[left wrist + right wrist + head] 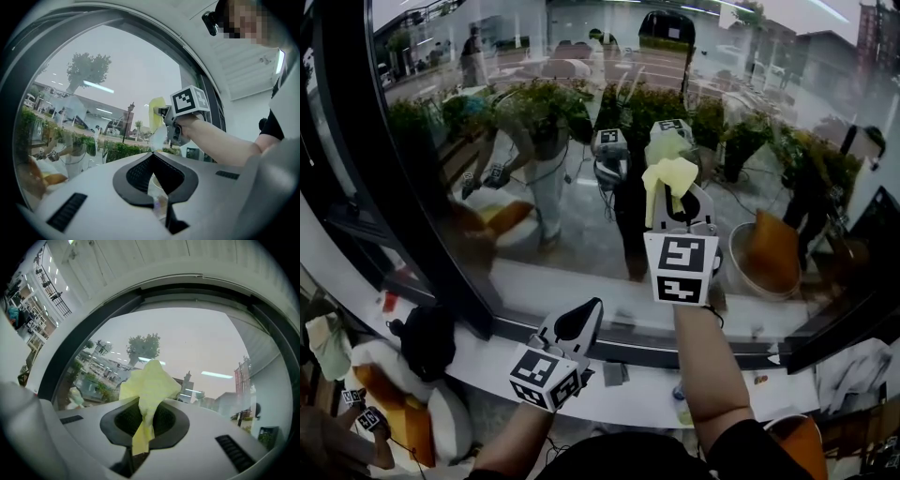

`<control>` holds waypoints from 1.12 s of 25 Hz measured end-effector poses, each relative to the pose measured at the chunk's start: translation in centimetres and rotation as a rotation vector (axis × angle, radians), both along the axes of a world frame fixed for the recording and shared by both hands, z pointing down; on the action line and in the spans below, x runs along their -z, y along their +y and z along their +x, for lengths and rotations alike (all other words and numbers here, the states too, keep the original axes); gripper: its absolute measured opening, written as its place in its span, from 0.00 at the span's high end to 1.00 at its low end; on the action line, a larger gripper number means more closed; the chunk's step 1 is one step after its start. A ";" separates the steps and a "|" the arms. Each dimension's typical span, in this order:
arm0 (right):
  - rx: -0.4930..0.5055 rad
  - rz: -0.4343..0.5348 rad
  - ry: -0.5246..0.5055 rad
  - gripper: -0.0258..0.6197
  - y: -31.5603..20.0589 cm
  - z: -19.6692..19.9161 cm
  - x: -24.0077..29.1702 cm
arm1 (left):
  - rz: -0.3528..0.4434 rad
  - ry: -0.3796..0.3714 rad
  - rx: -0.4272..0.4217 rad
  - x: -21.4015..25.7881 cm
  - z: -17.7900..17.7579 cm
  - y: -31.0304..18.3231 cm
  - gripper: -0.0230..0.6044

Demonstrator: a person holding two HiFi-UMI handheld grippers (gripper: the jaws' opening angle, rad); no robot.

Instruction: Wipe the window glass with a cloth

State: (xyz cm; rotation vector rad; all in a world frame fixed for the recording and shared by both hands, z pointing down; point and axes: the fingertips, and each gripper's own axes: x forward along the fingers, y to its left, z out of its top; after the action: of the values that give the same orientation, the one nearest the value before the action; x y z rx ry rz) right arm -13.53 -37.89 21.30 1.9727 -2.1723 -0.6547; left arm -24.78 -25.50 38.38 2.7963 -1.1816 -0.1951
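Observation:
The window glass [581,141] fills the upper head view, with hedges and buildings behind it and reflections on it. My right gripper [680,199] is raised in front of the pane, shut on a yellow cloth [668,178] that bunches out past its tips toward the glass. In the right gripper view the cloth [149,378] stands up from the closed jaws against the glass [197,343]. My left gripper [591,307] hangs lower, near the sill, shut and holding nothing. The left gripper view looks along its closed tips [152,153] at the right gripper [161,111] and the cloth [157,105].
A thick black window frame [412,216] slants down the left, and a white sill [628,384] runs below the pane. A black bag [427,337] and orange and white cushions [403,412] lie at lower left. A small bottle [682,405] stands below the sill.

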 end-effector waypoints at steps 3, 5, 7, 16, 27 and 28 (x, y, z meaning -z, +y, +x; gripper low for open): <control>0.006 -0.003 -0.006 0.89 -0.1 0.1 -0.1 | 0.002 -0.003 -0.004 -0.2 0.1 -0.1 0.95; 0.010 -0.008 -0.009 0.89 -0.1 0.0 -0.2 | 0.004 -0.005 -0.011 -0.2 0.2 0.0 0.95; 0.017 -0.015 -0.012 0.89 -0.2 -0.1 -0.2 | 0.005 -0.006 -0.015 -0.2 0.2 0.1 0.95; 0.080 -0.056 -0.049 0.89 0.7 0.1 -0.8 | 0.012 0.000 -0.029 -0.1 0.2 0.8 0.95; 0.097 -0.079 -0.089 0.89 6.0 5.9 -3.7 | -0.002 -0.023 -0.126 -1.0 5.7 2.0 0.95; 0.086 -0.085 -0.097 0.89 6.6 7.0 -4.0 | -0.002 -0.025 -0.141 -1.0 6.5 2.3 0.95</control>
State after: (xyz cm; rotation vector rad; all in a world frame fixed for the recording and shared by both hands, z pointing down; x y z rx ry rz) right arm -6.52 -31.29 25.29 1.9162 -2.3116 -0.4787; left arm -18.28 -23.17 39.42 2.8738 -0.9829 -0.1476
